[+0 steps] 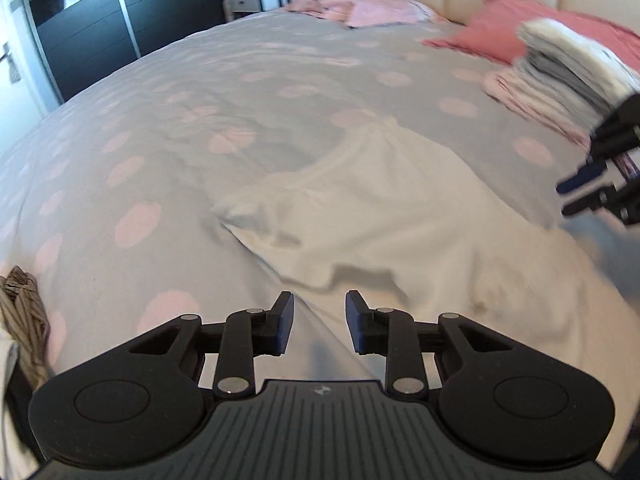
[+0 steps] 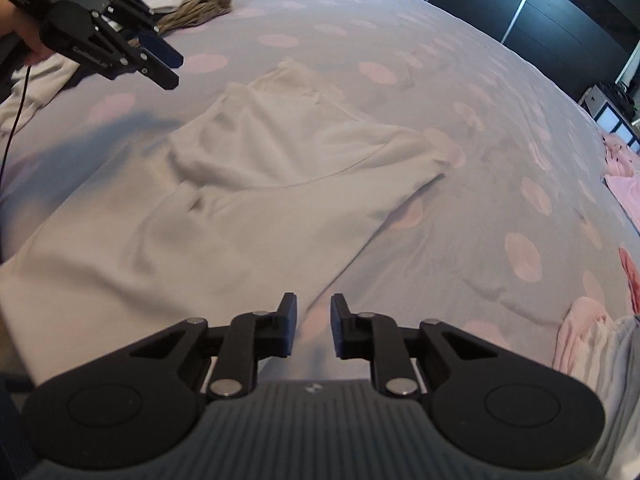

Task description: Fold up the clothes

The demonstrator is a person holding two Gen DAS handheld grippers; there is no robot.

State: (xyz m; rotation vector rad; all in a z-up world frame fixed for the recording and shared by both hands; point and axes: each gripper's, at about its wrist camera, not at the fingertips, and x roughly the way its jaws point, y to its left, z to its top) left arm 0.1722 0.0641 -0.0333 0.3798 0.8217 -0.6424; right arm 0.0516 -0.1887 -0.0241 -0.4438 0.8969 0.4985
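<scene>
A white garment (image 1: pixel 380 208) lies spread and rumpled on the grey, pink-dotted bed cover (image 1: pixel 200 92), one part folded over another. My left gripper (image 1: pixel 319 322) hovers over the garment's near edge, open by a narrow gap with nothing between its pads. In the right wrist view the same garment (image 2: pixel 260 168) stretches away from my right gripper (image 2: pixel 314 328), also slightly open and empty above the garment's edge. Each gripper shows in the other's view: the right gripper (image 1: pixel 570 196) at the far right, the left gripper (image 2: pixel 174 70) at the top left, held by a hand.
A stack of folded clothes (image 1: pixel 572 76) sits at the right by a red pillow (image 1: pixel 500 28). Pink clothes (image 1: pixel 352 8) lie near the headboard. A beige striped cloth (image 2: pixel 196 12) and white laundry lie at the bed's other side. A dark wardrobe (image 1: pixel 100 20) stands beyond the bed.
</scene>
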